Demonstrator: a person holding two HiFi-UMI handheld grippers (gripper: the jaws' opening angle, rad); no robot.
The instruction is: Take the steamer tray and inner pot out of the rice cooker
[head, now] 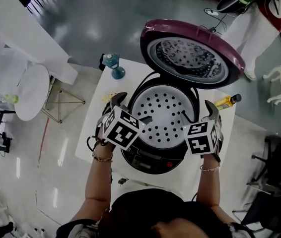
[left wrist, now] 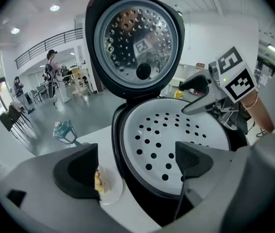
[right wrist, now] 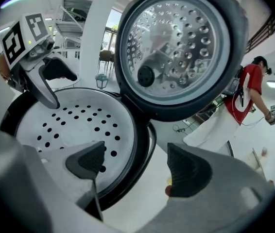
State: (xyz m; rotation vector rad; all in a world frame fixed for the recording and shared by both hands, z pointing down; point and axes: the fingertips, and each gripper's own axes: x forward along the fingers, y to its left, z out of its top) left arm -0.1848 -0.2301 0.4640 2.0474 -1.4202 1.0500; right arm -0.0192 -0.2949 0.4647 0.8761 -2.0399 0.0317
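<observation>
The rice cooker [head: 155, 157] stands on a white table with its maroon-rimmed lid [head: 192, 53] raised. A white steamer tray [head: 163, 110] with round holes fills its mouth and hides the inner pot. My left gripper [head: 130, 109] is open and straddles the cooker's left rim, one jaw over the steamer tray [left wrist: 176, 130], the other outside. My right gripper [head: 198, 112] is open too, astride the right rim. In the right gripper view one jaw hangs over the steamer tray [right wrist: 74, 125] and the other over the table. Nothing is held by either left gripper [left wrist: 135, 166] or right gripper [right wrist: 137, 166].
A small white dish [left wrist: 109, 186] with something yellow sits left of the cooker. A teal lantern ornament [head: 114, 63] and a yellow bottle [head: 228, 101] stand at the table's far corners. A round white side table [head: 31, 90] is to the left. A person in red [right wrist: 247, 89] stands beyond.
</observation>
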